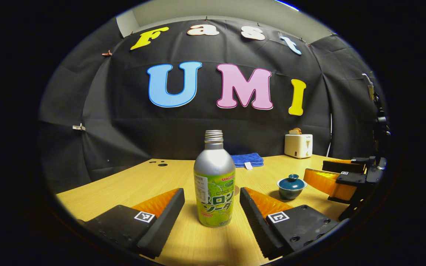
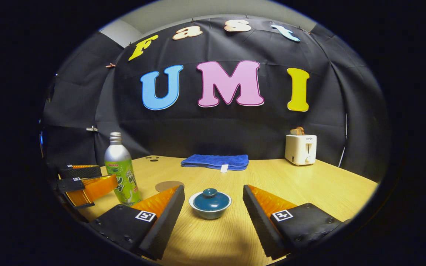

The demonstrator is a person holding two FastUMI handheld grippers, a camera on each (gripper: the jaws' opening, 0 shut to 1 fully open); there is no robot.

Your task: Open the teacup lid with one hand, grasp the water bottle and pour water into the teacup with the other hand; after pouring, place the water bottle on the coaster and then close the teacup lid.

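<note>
The wooden table (image 2: pixel 309 192) fills the lower half of both views. At centre frame of the left gripper view the water bottle (image 1: pixel 214 181) stands upright with its cap off, framed by the left gripper (image 1: pixel 212 207), whose fingers are spread wide on either side without touching it, apparently lined up for a grasp. Low centre in the right gripper view, the right gripper (image 2: pixel 213 207) is likewise wide open around the teacup (image 2: pixel 210 210), whose lid (image 2: pixel 210 199) is seated, so the lid looks to be its target. The toaster (image 2: pixel 301 148) at right and the blue towel (image 2: pixel 216 162) at centre sit far back, clear of the work. The coaster (image 2: pixel 169 185), left of centre beside the bottle, lies bare; nothing blocks either approach
</note>
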